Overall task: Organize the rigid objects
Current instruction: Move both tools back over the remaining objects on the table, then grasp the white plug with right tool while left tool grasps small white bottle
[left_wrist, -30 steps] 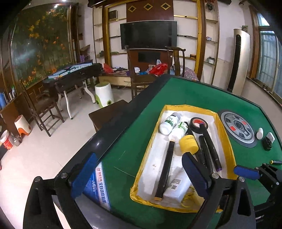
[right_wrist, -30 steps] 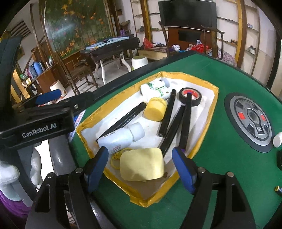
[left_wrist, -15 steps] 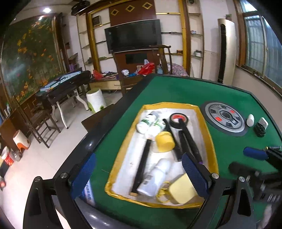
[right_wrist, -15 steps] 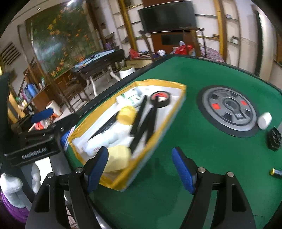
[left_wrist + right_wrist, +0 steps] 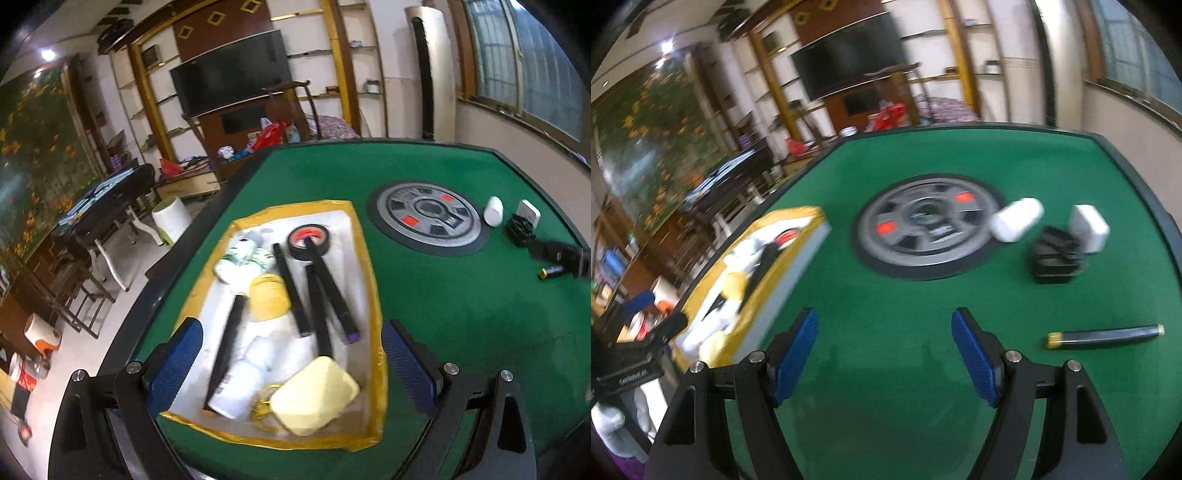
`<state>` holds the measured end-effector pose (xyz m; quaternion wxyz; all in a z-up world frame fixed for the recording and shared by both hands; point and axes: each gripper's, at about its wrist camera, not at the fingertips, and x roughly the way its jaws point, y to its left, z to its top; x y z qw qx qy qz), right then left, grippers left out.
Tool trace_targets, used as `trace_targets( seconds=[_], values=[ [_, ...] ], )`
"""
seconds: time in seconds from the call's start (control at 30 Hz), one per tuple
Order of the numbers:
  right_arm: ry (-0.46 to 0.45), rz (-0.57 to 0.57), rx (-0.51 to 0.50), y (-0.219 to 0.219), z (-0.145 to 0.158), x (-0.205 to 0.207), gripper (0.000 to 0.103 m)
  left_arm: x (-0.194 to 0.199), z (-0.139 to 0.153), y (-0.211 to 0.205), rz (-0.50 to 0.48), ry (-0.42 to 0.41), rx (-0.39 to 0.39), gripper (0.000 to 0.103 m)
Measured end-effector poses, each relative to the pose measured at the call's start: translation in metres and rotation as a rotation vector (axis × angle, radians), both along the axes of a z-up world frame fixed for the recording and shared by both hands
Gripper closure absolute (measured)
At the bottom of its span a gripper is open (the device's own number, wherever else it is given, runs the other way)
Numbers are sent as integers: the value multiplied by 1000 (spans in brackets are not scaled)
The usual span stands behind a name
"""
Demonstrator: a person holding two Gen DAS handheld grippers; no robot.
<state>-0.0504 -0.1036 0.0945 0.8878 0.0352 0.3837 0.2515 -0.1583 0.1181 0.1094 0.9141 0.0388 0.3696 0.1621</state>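
A yellow-rimmed tray (image 5: 373, 266) lined in white holds white bottles (image 5: 242, 258), several black sticks (image 5: 332, 295), a roll of black tape (image 5: 308, 240), a yellow jar (image 5: 267, 301) and a pale yellow block (image 5: 314, 397). My left gripper (image 5: 291, 343) hangs open over the tray's near end, holding nothing. My right gripper (image 5: 884, 325) is open above bare green felt, right of the tray (image 5: 798, 229). Loose to its right lie a black stick with gold ends (image 5: 1104, 336), a black clip-like object (image 5: 1056, 258), a white capsule (image 5: 1015, 219) and a white box (image 5: 1087, 227).
A round grey control disc (image 5: 923, 229) sits in the middle of the green table (image 5: 886, 424). The table's dark raised rim (image 5: 207, 221) runs along the left. Beyond it are chairs, a second table and shelving. The left gripper's body (image 5: 639, 354) shows at the right wrist view's left edge.
Both grippers have swung to the right. The right one left the tray's near end and now stands over bare felt near the loose items. The tray now sits centred between the left fingers.
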Motion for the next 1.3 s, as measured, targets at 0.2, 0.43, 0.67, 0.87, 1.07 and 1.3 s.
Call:
trace_targets(
  seconds=[0.2,0.43,0.67,0.87,1.07,1.3],
  values=[
    [-9,-160,-11,-62,-1,32,29,8,0,-28,-100,19,-30,4],
    [47,-399,52,-138,-13,78,29,21,-14,-64,-222,65,-128,4],
    [72,-460,11,-151,-23,122,29,23,-21,-77,-254,89,-135,4],
    [77,-425,-92,-125,-30,150,29,25,-27,-76,-251,120,-177,4],
    [120,-380,-134,-103,-42,177,70,21,-23,-81,-280,112,-190,4],
    [136,-361,-68,-117,-41,147,76,31,-20,-87,-319,116,-248,4]
  ],
)
